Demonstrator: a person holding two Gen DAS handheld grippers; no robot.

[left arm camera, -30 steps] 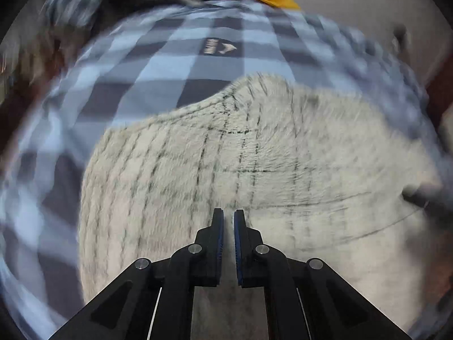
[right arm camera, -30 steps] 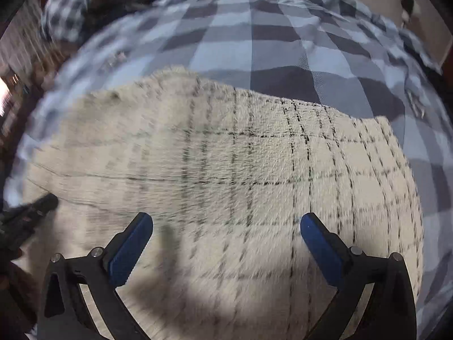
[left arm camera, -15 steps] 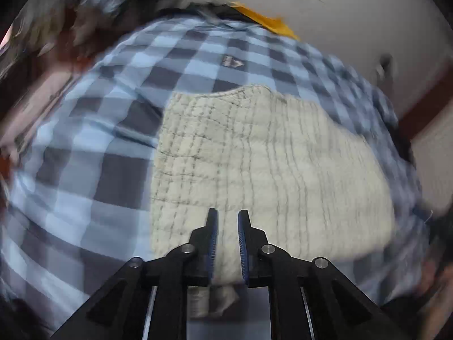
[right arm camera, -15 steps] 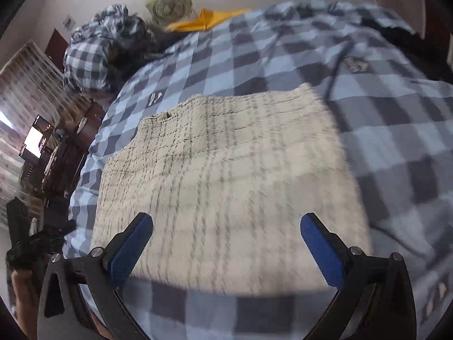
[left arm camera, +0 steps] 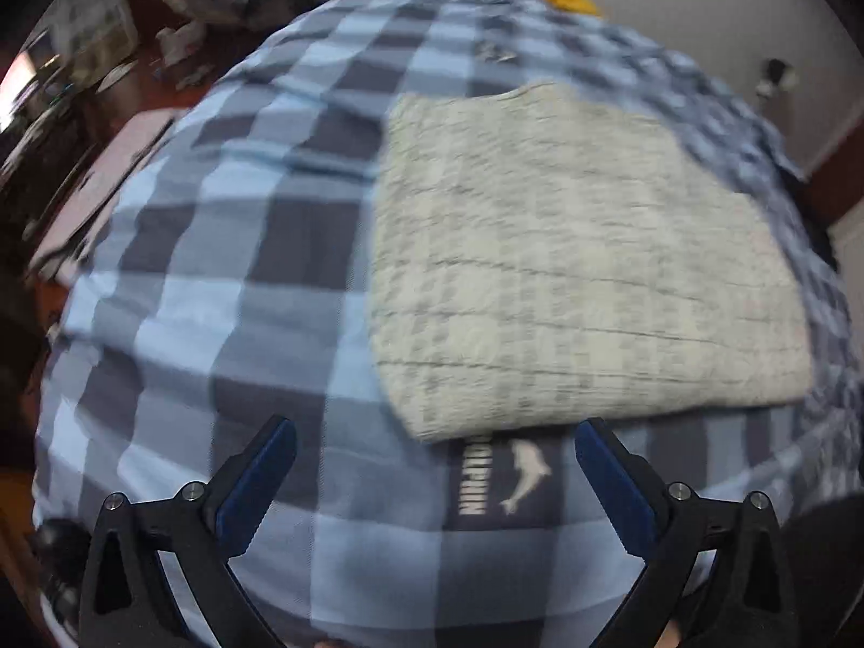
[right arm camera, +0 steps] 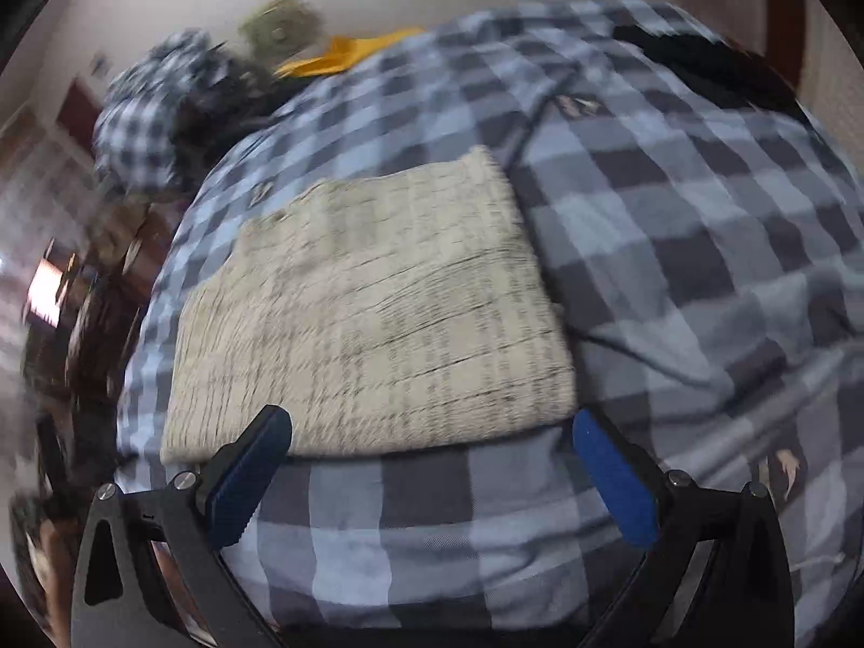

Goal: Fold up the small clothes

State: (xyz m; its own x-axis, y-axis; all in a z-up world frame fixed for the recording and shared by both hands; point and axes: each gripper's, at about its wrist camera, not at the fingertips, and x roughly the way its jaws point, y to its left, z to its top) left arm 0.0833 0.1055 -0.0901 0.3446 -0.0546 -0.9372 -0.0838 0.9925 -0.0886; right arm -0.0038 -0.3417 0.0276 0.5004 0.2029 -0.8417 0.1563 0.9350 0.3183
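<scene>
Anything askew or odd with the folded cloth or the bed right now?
Nothing stands out. The cream cloth lies folded flat in a neat rectangle on the checked bedspread. The left gripper is opening with nothing between its fingers; the right gripper is open and empty. Both views are blurred.

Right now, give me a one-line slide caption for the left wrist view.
Left gripper opening, nothing between its jaws, above the checked bedspread, folded cream garment lying just ahead.
</scene>
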